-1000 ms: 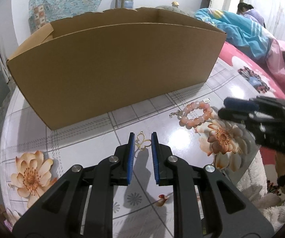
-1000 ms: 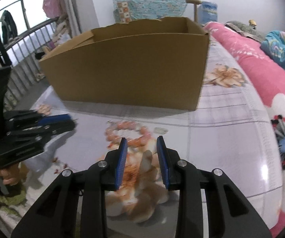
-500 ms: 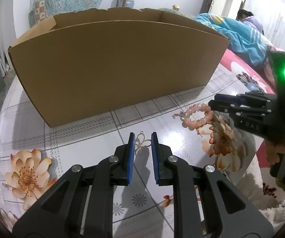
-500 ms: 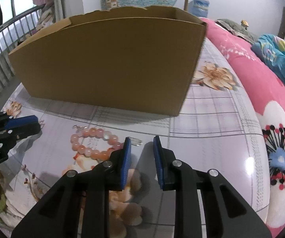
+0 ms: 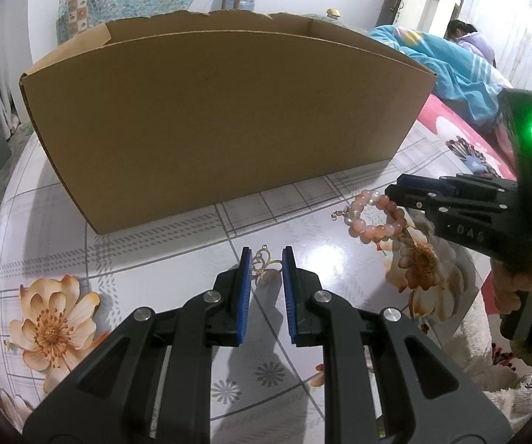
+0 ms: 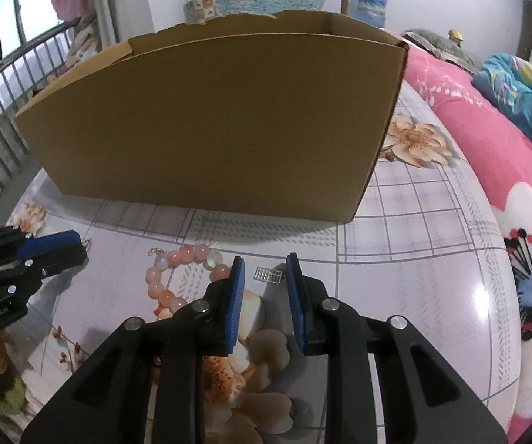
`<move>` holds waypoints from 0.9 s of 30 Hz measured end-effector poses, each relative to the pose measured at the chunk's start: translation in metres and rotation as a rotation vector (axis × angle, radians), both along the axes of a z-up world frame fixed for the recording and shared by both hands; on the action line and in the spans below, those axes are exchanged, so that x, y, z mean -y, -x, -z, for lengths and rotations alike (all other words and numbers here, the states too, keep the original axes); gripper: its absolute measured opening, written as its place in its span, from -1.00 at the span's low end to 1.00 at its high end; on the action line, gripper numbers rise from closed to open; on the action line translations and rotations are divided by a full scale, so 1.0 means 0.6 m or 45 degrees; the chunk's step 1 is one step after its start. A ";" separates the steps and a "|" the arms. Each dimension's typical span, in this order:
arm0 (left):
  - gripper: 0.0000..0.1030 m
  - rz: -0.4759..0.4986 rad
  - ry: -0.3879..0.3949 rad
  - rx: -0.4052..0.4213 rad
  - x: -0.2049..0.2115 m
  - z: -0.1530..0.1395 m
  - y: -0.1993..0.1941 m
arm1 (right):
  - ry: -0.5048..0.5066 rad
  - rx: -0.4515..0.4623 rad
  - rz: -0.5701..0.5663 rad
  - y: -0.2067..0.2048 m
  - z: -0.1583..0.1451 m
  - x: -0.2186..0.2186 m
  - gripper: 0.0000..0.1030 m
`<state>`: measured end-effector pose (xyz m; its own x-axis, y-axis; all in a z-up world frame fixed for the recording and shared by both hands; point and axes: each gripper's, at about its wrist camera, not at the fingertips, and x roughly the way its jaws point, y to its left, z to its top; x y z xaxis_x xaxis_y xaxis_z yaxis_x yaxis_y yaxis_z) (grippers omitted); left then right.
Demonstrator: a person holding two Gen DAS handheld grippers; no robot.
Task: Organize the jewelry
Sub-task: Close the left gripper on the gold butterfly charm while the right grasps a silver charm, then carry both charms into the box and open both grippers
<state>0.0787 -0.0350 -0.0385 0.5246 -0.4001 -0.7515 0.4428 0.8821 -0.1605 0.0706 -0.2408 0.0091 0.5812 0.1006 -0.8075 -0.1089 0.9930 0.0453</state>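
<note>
A small gold butterfly-shaped piece [image 5: 264, 267] lies on the floral tablecloth between the blue pads of my left gripper [image 5: 265, 259], which is open around it. A pink bead bracelet [image 5: 375, 217] lies to the right, next to my right gripper [image 5: 395, 188]. In the right wrist view my right gripper [image 6: 264, 262] is open around a small silver rectangular charm [image 6: 268, 273]. The bracelet [image 6: 181, 273] lies just left of its left finger. My left gripper [image 6: 70, 248] shows at the left edge.
A large open cardboard box [image 5: 225, 118] stands just behind the jewelry, and also shows in the right wrist view [image 6: 210, 122]. A pink floral bedcover [image 6: 506, 185] and a person under a blue blanket [image 5: 462, 55] lie to the right. A window railing [image 6: 3, 85] is at the left.
My right gripper has moved right and forward, off the bracelet, and now brackets the silver charm. My left gripper has stayed around the gold piece.
</note>
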 end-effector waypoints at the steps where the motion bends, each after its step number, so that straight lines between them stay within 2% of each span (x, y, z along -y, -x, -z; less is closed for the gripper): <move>1: -0.70 0.001 -0.001 0.000 0.000 0.000 0.000 | 0.002 0.001 0.003 -0.001 0.000 0.000 -0.60; 4: -0.71 0.002 0.000 -0.002 0.000 0.001 0.000 | -0.011 -0.002 0.009 -0.004 0.000 0.006 -0.70; 18: -0.71 0.007 -0.007 0.000 0.004 0.003 -0.002 | -0.053 -0.005 0.013 -0.004 0.000 0.015 -0.70; 27: -0.71 0.020 -0.006 0.047 0.006 -0.011 0.009 | -0.048 0.054 0.019 0.014 -0.024 0.022 -0.70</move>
<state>0.0735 -0.0384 -0.0320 0.5459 -0.4048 -0.7336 0.4619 0.8759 -0.1395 0.0624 -0.2540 0.0236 0.6166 0.1215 -0.7778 -0.0965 0.9922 0.0785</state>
